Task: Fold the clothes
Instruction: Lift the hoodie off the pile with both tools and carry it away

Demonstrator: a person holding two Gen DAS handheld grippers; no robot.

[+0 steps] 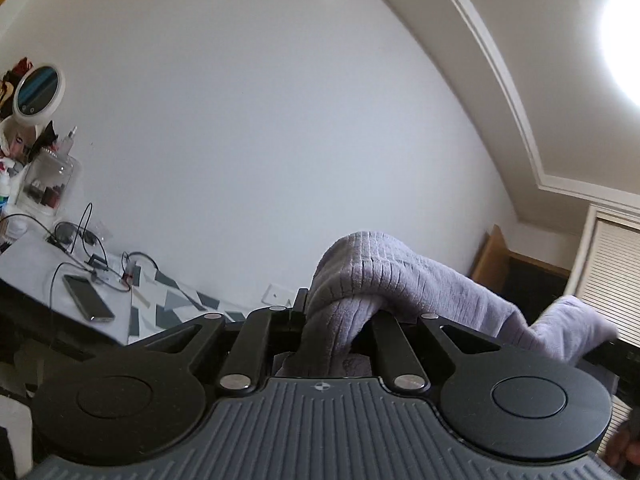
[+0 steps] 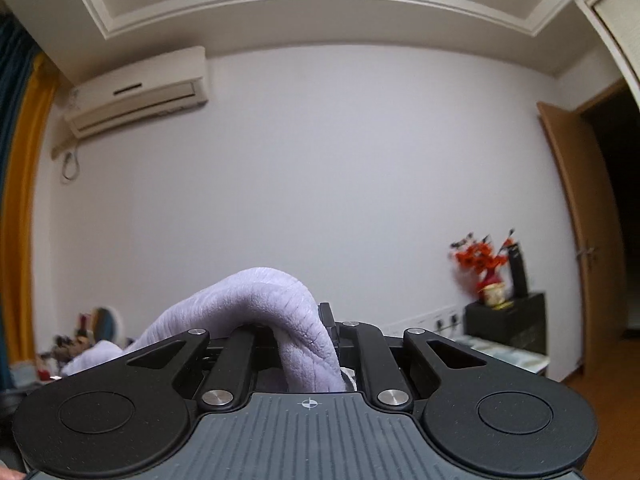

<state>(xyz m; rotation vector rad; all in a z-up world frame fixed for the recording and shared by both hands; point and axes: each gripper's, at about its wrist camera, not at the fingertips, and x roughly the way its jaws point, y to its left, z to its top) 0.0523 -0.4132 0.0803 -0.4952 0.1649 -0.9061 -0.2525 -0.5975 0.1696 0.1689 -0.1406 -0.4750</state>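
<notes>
A pale lilac ribbed fleece garment is bunched over my left gripper, whose jaws are shut on a fold of it. From there the cloth runs off to the right, where a further part sags. In the right wrist view the same garment humps over my right gripper, also shut on it, and trails away to the left. The cloth hides the fingertips of both grippers. Both point level toward a white wall.
At the left of the left wrist view stands a desk with a phone, cables, a round mirror and bottles. A patterned bed cover lies beyond. The right wrist view shows an air conditioner, a black cabinet with red flowers and a wooden door.
</notes>
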